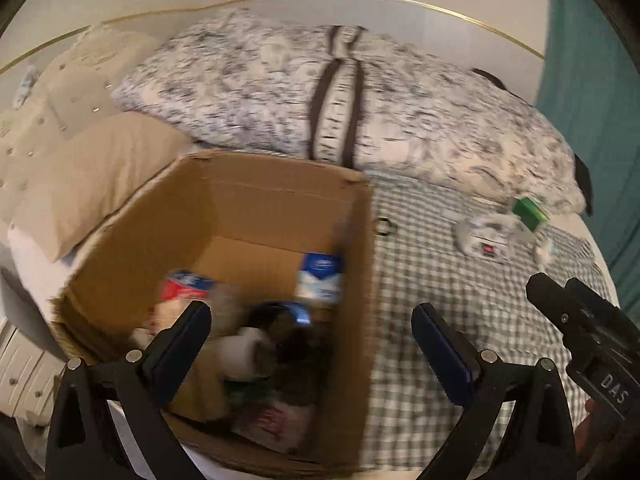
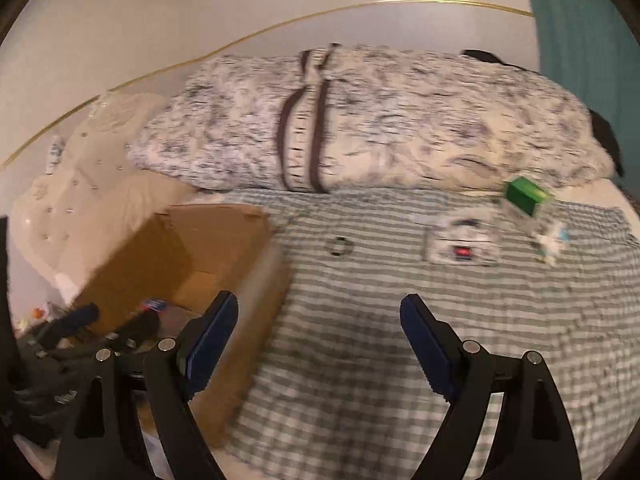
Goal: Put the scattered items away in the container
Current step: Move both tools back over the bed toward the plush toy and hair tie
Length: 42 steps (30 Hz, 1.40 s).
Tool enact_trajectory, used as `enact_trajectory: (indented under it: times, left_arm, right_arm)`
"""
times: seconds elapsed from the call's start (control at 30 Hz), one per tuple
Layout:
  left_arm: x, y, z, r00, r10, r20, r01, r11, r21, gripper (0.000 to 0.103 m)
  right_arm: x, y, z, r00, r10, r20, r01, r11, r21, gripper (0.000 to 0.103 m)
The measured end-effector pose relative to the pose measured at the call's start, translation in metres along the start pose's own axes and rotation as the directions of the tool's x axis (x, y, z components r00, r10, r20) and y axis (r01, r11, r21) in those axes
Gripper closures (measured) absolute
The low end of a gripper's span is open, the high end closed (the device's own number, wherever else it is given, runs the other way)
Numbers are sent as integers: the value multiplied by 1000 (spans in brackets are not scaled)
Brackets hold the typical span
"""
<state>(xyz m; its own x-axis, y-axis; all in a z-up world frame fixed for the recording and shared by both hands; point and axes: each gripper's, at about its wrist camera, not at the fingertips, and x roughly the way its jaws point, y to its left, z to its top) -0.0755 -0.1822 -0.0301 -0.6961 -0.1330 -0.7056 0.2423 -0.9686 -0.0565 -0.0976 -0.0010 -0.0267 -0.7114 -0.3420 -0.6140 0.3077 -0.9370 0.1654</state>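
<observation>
An open cardboard box (image 1: 360, 240) stands on the bed and holds a blue-and-white packet (image 1: 320, 276), a red-and-white packet (image 1: 188, 284), a white roll (image 1: 244, 352) and dark items. My left gripper (image 1: 312, 310) hangs open over the box's right side, nothing between its fingers. My right gripper (image 2: 320, 302) is open and empty above the checked blanket (image 2: 400, 360), just right of the box (image 2: 192, 256). Farther out on the blanket lie a small ring (image 2: 340, 246), a white packet with a red mark (image 2: 460, 246), a green box (image 2: 526, 196) and a small white item (image 2: 552, 242).
A rolled patterned duvet (image 2: 400, 128) lies across the back of the bed. Beige pillows (image 1: 100, 176) and a tufted headboard (image 1: 24, 132) are left of the box. A teal curtain (image 1: 592, 80) hangs at the right. White drawers (image 1: 24, 372) stand low on the left.
</observation>
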Motion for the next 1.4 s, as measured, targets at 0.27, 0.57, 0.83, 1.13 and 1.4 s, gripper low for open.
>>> enact_trajectory:
  times: [0.27,0.57,0.83,1.13,1.4]
  left_arm:
    - [28,-79,-4,999,-31,-41,33,998,54,0]
    - [89,-139,1,998,0,-71,7,996,92,0]
    - [146,-156,12,994,-26,-103,32,998,57,0]
    - [205,-140,30,997,-8,-74,8,1000,7,0]
    - [257,-130,33,996,55,-69,-53,998,34,0]
  right_arm:
    - [-33,-92,-5,989,-142,35,139,987,86,19]
    - [-15,-195,-28,970,-240,-45,244,949,200,19]
    - [19,-251,-46,958,-266,-111,287,918,274,19]
    - [67,-277,-32,947,-302,-108,320,913,254,19]
    - [108,-301,-22,937,-327,-123,348,902,256,19]
